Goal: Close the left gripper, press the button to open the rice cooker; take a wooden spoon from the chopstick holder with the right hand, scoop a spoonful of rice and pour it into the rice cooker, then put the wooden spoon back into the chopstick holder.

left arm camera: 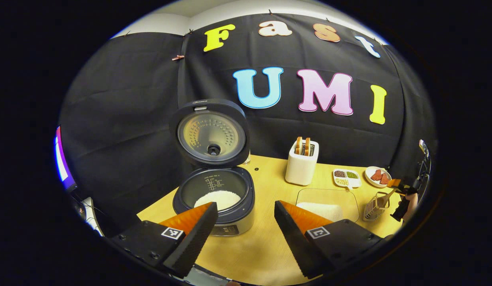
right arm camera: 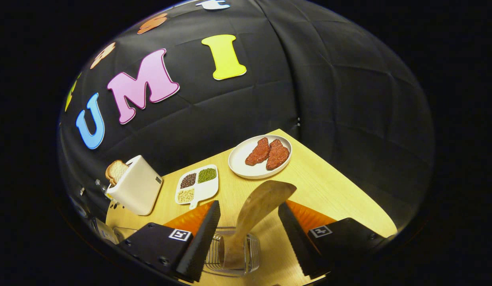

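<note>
The rice cooker (left arm camera: 214,198) is standing open near the left edge of the wooden table (left arm camera: 265,246), its lid (left arm camera: 210,133) tipped upright and white rice lying inside the pot. The left gripper (left arm camera: 246,216) is hovering in front of it with its fingers spread apart and nothing between them. Just right of the cooker a clear tray of rice (left arm camera: 327,206) is sitting on the table, and behind that a white toaster (left arm camera: 302,163) with bread in its slots is standing toward the back edge.

Over by the right edge the wire chopstick holder (right arm camera: 230,252) is standing upright with the wooden spoon (right arm camera: 255,210) sitting in it, bowl end up and leaning. The right gripper (right arm camera: 249,220) is hanging open on either side of the spoon, its fingers clear of the wood, so the spoon is resting free in the holder. Beyond it a divided dish of beans (right arm camera: 198,184) and a plate of red meat slices (right arm camera: 259,157) are lying near the back right corner
</note>
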Tool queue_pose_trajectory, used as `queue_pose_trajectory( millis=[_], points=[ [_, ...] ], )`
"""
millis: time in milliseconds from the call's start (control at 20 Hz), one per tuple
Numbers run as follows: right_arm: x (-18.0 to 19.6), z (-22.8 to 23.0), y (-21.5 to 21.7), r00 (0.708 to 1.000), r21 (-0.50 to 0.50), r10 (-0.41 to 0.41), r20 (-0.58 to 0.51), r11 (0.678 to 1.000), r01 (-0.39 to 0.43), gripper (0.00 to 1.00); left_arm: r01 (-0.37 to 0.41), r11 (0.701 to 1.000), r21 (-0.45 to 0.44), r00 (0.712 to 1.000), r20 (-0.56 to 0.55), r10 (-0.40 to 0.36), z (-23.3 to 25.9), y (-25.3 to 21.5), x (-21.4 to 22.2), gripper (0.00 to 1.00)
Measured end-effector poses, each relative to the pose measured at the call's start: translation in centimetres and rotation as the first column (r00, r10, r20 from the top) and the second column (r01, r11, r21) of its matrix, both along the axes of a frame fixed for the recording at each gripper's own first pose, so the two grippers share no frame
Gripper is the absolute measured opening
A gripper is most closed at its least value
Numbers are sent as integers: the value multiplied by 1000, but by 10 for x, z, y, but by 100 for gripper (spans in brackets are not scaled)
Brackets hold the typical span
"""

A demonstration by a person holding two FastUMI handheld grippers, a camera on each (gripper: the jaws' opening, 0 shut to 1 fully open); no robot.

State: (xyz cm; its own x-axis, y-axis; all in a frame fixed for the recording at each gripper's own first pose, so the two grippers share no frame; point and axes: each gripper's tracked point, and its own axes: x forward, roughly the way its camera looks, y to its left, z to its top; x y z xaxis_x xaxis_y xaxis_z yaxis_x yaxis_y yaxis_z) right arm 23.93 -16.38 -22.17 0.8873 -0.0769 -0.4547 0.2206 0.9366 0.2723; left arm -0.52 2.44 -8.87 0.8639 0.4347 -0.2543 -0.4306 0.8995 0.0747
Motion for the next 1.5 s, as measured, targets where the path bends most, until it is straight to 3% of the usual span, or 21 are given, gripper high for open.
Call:
queue_pose_trajectory(
  millis=[50,150,250,300,350,650,1100,1250,1500],
  points=[
    [5,-1,0,1000,21,-12,2,1000,12,87,0,1000,-5,1000,-5,0,-3,-2,-1,97],
    [10,-4,1,999,62,-31,-12,998,31,63,-1,1000,-20,1000,-14,1,-10,-8,0,97],
    [11,-9,1,999,78,-39,-35,996,41,37,-2,999,-39,1000,-16,2,-16,-13,1,97],
    [11,-9,1,998,83,-37,-43,996,41,19,-1,999,-49,1000,-16,0,-17,-16,3,97],
    [3,-4,5,998,94,-33,-46,995,37,29,0,998,-55,1000,-16,-1,-19,-18,3,97],
    [4,13,18,1000,101,9,4,995,-10,20,7,999,-54,1000,-5,-8,-18,-20,3,97],
    [0,112,42,980,37,47,195,998,-55,19,20,998,-63,1000,22,-18,-14,-11,-8,97],
    [-7,124,66,978,70,73,198,994,-88,19,22,998,-63,999,33,-20,-14,-1,-12,97],
    [-24,143,126,956,75,190,223,975,-211,19,33,995,-92,999,39,-30,-20,18,-18,97]
  ],
)
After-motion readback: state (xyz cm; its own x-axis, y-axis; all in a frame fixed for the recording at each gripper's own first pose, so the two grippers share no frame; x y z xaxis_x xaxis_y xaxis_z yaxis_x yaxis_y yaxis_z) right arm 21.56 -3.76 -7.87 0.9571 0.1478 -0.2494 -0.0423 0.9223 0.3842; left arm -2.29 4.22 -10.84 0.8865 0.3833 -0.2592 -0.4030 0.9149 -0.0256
